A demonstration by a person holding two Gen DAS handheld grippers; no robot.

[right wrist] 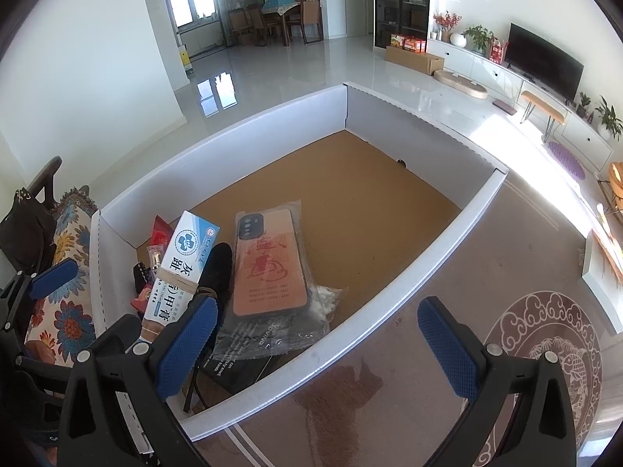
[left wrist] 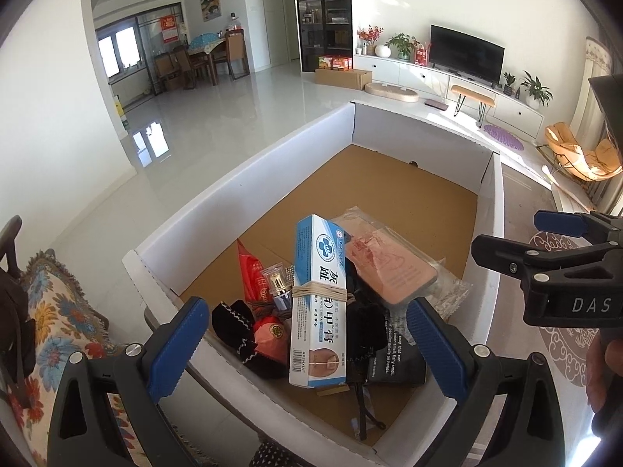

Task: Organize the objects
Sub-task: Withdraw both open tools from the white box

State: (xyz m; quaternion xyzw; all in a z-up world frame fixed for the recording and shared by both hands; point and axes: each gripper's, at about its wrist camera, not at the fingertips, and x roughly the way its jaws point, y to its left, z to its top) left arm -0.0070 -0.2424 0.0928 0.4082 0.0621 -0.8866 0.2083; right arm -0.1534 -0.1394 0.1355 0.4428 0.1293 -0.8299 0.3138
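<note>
A white cardboard box with a brown floor holds a pile at its near end. On top lies a white and blue ointment carton with a rubber band, also in the right wrist view. Beside it lies a pink phone case in a clear bag, seen too from the right. Red packets, a small bottle and a black pouch lie to the left. My left gripper is open above the pile, holding nothing. My right gripper is open over the box's near wall.
The box sits on a brown table with a round pattern. A floral cushion lies left of the box. The far half of the box floor is bare. Beyond are a glossy white floor, a TV unit and a dining table.
</note>
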